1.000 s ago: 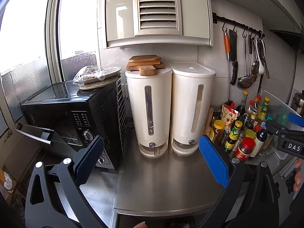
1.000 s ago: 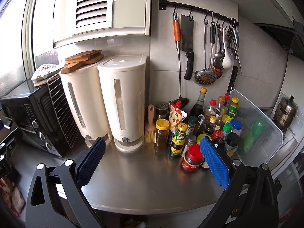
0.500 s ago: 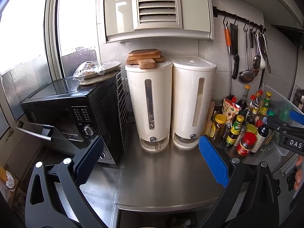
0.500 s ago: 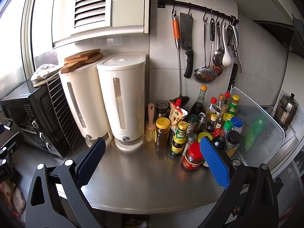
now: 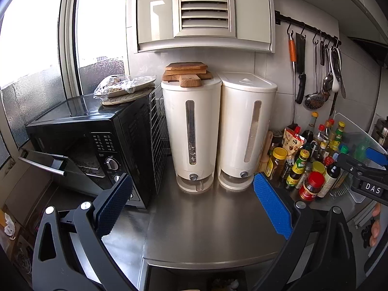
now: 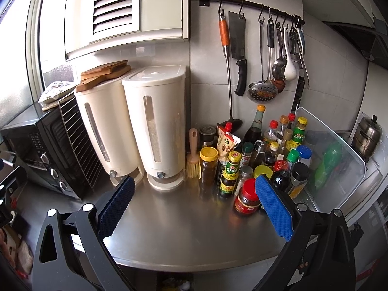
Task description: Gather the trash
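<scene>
My left gripper (image 5: 191, 206) is open and empty, held above the front of the steel counter (image 5: 206, 223). My right gripper (image 6: 194, 206) is open and empty above the same counter (image 6: 184, 225); it also shows at the right edge of the left wrist view (image 5: 363, 169). No loose trash lies on the counter. Below the counter's front edge something crumpled shows in a dark opening (image 5: 223, 283), also in the right wrist view (image 6: 177, 283); I cannot tell what it is.
A black oven (image 5: 92, 140) with its door ajar stands at left, a wrapped plate (image 5: 123, 86) on top. Two white dispensers (image 5: 194, 131) (image 5: 245, 131) stand at the back, with cutting boards (image 5: 186, 72) on one. Many sauce bottles (image 6: 264, 155) crowd the right. Utensils hang on a rail (image 6: 264, 55).
Both grippers have drawn back and risen slightly, so the counter and appliances sit a little lower in view. Both stay open and empty.
</scene>
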Available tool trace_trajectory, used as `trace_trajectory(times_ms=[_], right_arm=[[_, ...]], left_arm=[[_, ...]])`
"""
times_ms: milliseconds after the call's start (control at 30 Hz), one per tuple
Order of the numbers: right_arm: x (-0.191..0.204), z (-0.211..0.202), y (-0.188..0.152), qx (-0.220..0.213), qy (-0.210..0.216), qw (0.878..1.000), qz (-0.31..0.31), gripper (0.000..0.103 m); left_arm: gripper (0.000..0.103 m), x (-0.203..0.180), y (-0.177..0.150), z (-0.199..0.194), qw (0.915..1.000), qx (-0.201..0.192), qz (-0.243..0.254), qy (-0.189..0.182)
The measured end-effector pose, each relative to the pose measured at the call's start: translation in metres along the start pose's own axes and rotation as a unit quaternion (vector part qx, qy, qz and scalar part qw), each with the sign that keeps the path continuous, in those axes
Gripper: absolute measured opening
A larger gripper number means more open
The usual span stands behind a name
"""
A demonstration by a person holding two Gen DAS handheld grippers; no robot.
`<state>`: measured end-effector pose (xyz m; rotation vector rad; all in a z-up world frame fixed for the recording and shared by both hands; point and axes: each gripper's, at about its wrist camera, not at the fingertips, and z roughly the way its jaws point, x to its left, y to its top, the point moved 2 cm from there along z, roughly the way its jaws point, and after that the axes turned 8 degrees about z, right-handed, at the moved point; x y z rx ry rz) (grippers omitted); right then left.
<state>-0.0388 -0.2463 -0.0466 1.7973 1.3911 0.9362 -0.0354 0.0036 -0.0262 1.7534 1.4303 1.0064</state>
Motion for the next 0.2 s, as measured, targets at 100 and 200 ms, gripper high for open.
trace_trajectory(times_ms=[100,200], right_arm=[[0.0014,-0.0009,-0.0001,-0.001,0.001,1.000,-0.001,0.100],[0.0024,-0.0018,-0.0003,-0.001,0.002,1.000,-0.001,0.100]], left_arm=[[0.095,0.0005,0.0004,-0.0016,1.0000,-0.001,0.001,0.000],[0.095,0.0013,0.0007,-0.0031,1.0000,-0.002,0.001,0.006]])
